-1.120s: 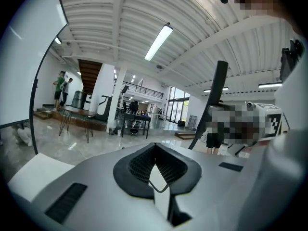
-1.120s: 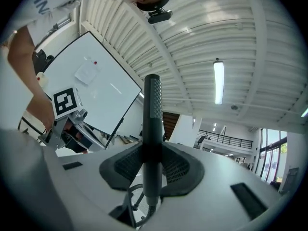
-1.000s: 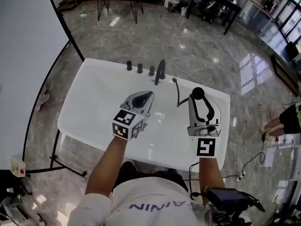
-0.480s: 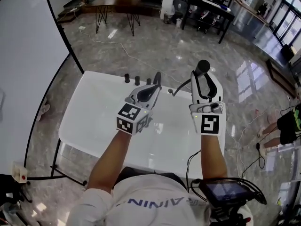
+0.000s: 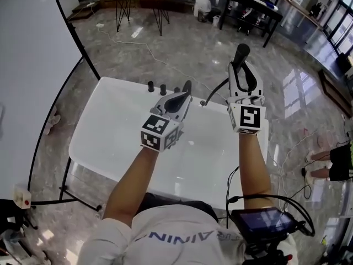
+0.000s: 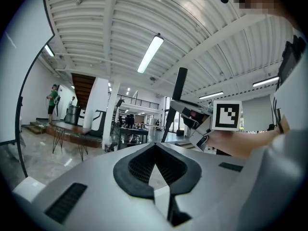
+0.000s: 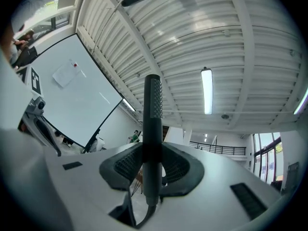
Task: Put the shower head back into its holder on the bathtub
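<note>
In the head view the white bathtub (image 5: 110, 131) lies below me. Three dark knobs (image 5: 162, 88) and a dark faucet (image 5: 188, 84) stand on its far rim. My right gripper (image 5: 242, 69) is raised over the tub's far right corner. It is shut on the black stick shower head (image 5: 240, 52), which points up and away. The hose (image 5: 216, 90) drops to a small fitting (image 5: 203, 102) on the rim. In the right gripper view the shower head (image 7: 153, 105) stands upright between the pads. My left gripper (image 5: 182, 100) hovers by the faucet, shut and empty (image 6: 155, 147).
A whiteboard (image 5: 27, 65) on a dark frame stands left of the tub. Dark tables (image 5: 251, 7) stand on the marble floor beyond. Cables (image 5: 295, 170) trail on the floor at the right, and a device (image 5: 265, 225) hangs at my waist.
Both grippers have risen and moved toward the tub's far rim. The right one has carried the shower head up and further away, lifting the hose.
</note>
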Action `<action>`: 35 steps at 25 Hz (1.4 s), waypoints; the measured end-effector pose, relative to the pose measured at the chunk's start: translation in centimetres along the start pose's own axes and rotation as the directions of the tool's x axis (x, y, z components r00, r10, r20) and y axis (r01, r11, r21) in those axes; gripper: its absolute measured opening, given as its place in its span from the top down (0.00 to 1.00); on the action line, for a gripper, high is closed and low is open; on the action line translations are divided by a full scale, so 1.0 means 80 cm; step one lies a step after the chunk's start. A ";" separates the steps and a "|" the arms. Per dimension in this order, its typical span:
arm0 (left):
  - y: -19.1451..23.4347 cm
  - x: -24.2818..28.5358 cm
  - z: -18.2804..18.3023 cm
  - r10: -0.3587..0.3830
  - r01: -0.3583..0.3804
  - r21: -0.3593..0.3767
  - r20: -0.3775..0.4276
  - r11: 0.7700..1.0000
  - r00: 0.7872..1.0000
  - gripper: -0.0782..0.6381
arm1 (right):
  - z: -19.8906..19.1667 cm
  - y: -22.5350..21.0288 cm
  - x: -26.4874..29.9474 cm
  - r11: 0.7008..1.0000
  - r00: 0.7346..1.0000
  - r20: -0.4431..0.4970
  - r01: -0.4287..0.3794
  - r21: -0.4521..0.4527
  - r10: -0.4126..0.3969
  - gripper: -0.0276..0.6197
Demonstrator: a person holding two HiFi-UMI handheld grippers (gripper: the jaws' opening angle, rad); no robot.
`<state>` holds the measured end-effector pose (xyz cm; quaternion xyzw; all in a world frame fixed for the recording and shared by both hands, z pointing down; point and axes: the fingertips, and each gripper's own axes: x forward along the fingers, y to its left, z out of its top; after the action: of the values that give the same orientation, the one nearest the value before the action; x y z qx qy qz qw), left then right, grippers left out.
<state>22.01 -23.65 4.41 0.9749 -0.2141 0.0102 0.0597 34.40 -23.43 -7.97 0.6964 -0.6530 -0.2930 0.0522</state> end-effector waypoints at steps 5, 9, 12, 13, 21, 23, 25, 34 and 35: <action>0.014 0.005 -0.021 0.019 -0.019 -0.012 -0.013 1.000 1.000 0.87 | -0.043 0.006 0.019 1.000 0.999 -0.044 -0.011 0.018 0.012 0.77; 0.022 0.013 -0.045 0.027 -0.028 -0.038 -0.041 0.999 0.999 0.87 | -0.102 0.033 0.014 0.997 0.992 -0.114 -0.057 0.047 0.062 0.77; 0.029 0.017 -0.065 0.033 -0.036 -0.047 -0.059 0.998 0.998 0.87 | -0.148 0.056 0.008 0.993 0.981 -0.169 -0.082 0.084 0.095 0.77; 0.031 0.020 -0.073 0.036 -0.040 -0.053 -0.066 0.998 0.997 0.87 | -0.163 0.061 0.006 0.992 0.977 -0.185 -0.086 0.097 0.103 0.77; 0.045 0.046 -0.146 0.034 -0.048 -0.100 -0.135 0.994 0.990 0.87 | -0.293 0.079 -0.008 0.974 0.944 -0.303 -0.063 0.218 0.129 0.77; 0.047 0.051 -0.163 0.038 -0.054 -0.106 -0.147 0.993 0.988 0.87 | -0.321 0.080 -0.010 0.969 0.938 -0.320 -0.055 0.243 0.133 0.77; 0.054 0.056 -0.185 0.044 -0.063 -0.117 -0.157 0.991 0.987 0.87 | -0.351 0.086 -0.010 0.966 0.932 -0.335 -0.056 0.252 0.141 0.77; 0.082 0.062 -0.287 0.063 -0.099 -0.173 -0.200 0.980 0.978 0.87 | -0.454 0.149 -0.016 0.963 0.906 -0.372 -0.111 0.246 0.200 0.77; 0.084 0.063 -0.296 0.063 -0.100 -0.178 -0.203 0.979 0.977 0.87 | -0.458 0.153 -0.014 0.962 0.908 -0.367 -0.113 0.248 0.201 0.77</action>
<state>23.90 -28.93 28.88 0.9496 -0.2469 0.0886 0.1715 41.15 -35.46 28.16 0.6869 -0.7123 -0.0696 0.1265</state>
